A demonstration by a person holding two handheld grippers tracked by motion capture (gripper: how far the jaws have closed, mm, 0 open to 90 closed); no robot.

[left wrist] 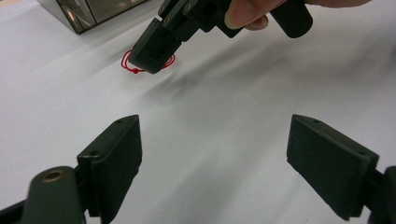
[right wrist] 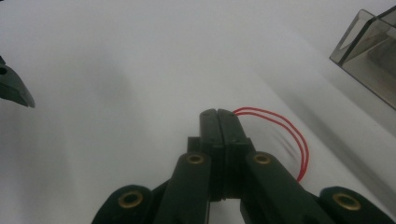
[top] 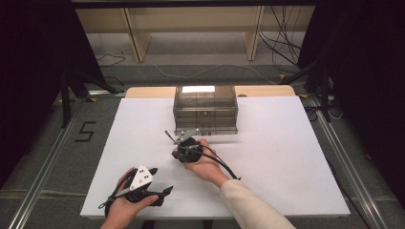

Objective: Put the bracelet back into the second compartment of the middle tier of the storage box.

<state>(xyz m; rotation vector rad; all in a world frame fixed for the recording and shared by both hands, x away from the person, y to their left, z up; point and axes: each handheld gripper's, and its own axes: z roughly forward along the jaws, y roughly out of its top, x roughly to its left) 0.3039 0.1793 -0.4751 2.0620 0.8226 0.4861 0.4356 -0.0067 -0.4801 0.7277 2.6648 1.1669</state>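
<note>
Currently your right gripper point(right wrist: 219, 116) pinches the thin red cord loop point(right wrist: 289, 135) shut-jawed; left gripper point(left wrist: 212, 163) idles wide. Next, probably lift it off the white surface point(top: 267, 162).

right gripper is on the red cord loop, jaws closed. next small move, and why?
Probably lift the right gripper slightly to test the hold. Its jaws are pressed together at the red cord loop, which trails out beside them on the white table, so the grip is unconfirmed. The left gripper sits open and apart; the clear box is not yet in play.
</note>
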